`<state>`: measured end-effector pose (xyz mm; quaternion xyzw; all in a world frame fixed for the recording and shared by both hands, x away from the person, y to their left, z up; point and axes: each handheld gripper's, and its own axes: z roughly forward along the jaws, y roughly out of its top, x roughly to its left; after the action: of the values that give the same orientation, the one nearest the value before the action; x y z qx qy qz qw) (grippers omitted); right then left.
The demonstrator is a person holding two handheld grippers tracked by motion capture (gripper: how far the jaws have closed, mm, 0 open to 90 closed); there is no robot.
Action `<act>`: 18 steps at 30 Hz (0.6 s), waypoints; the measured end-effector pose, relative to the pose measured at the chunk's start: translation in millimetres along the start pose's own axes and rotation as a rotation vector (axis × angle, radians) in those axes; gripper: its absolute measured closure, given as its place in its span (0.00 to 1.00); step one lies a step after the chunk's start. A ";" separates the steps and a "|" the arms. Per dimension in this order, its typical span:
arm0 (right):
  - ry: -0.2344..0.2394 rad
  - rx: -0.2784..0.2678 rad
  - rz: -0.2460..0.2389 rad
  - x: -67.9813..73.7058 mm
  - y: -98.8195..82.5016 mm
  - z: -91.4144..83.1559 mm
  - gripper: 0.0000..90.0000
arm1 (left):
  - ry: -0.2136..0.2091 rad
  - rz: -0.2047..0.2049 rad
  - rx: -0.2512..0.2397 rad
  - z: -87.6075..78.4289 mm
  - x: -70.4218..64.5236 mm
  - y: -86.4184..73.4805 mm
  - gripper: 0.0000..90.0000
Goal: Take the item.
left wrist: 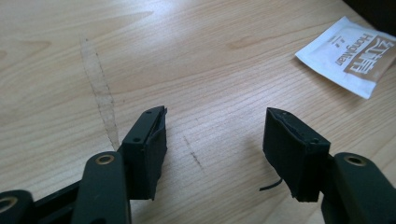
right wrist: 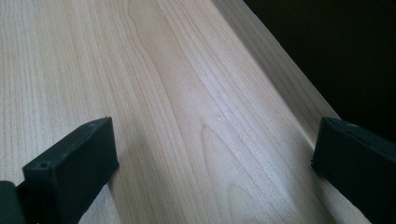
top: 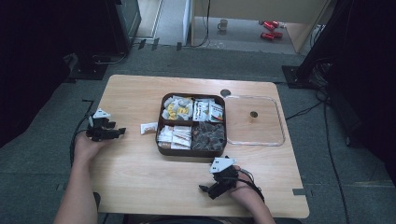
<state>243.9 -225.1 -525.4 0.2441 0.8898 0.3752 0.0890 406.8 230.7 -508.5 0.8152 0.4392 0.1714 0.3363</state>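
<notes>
Left hand-held gripper [top: 122, 131] low over the pale wooden worktop [top: 130, 177], jaws spread, nothing between. Just ahead: flat white paper sachet [top: 149, 127], then brown square four-compartment tray [top: 192, 151] of packets. Right hand-held gripper [top: 202, 188] near the worktop's front edge, spread wide, empty.

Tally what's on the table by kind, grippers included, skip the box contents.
Grippers: 2, left and right
Compartment box: 1
Clear lid: 1
Loose white sachet: 1
Total: 5
</notes>
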 end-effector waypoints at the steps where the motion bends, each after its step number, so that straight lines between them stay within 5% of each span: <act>1: 0.000 0.000 0.001 0.0 0.0 0.0 0.00 | 0.006 0.008 -0.002 0.2 -0.8 -0.6 0.42; 9: 0.000 0.000 0.000 0.0 0.0 0.0 0.00 | 0.017 -0.010 -0.066 3.0 -3.1 -7.5 0.34; 18: 0.000 0.000 0.000 0.0 0.0 0.0 0.00 | 0.032 -0.013 -0.063 4.0 -6.1 -7.1 0.32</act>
<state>243.9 -225.2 -525.4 0.2441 0.8898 0.3753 0.0889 401.4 226.8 -516.1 0.7986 0.4442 0.1959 0.3558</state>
